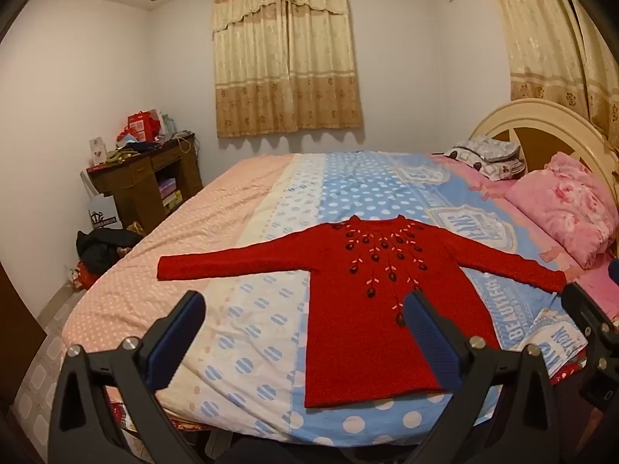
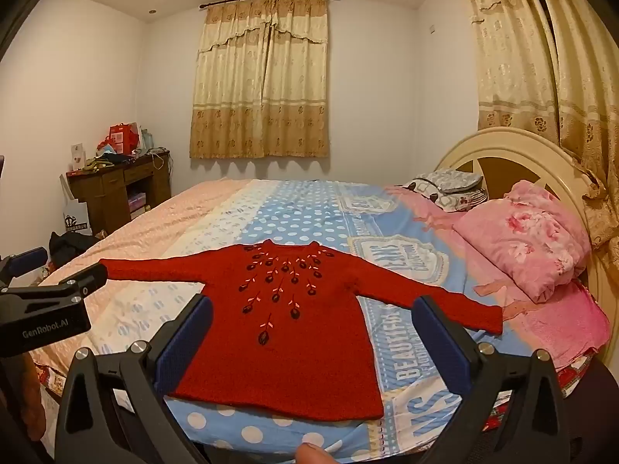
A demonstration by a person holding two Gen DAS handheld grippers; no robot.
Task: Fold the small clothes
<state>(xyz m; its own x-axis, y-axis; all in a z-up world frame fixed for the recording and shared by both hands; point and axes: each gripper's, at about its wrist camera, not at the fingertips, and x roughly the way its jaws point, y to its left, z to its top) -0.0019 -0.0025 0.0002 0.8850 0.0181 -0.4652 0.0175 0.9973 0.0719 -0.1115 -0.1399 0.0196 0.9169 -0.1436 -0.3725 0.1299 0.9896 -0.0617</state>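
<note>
Nothing folded yet. One red sweater lying flat, front up, on the bed, near the edge closest to the cameras, hem toward that edge and neckline toward the far wall. Both sleeves stretched straight out to the sides, two in all, neither turned in. Body smooth, dark embroidered flowers fanning down from the collar. No crease or fold visible anywhere on it.

Left gripper spread wide, holding nothing, hovering above the near edge of the bed with the sweater's lower body and the bedsheet showing between the pads. Right gripper likewise spread wide and empty, hanging over the sweater's lower half, hem visible between the fingers. Neither touching the fabric, as far as can be told. Two grippers counted; each visible at the edge of the other's view.

Judged as the very start: sleeves still to be brought in across the body, then the body to be doubled over, probably hem toward collar. All of the folding left to do.

Only one garment to fold in sight. Elsewhere on the bed: one pink floral pillow by the headboard and one grey patterned pillow behind it. A fingertip at the bottom of the right view.
</note>
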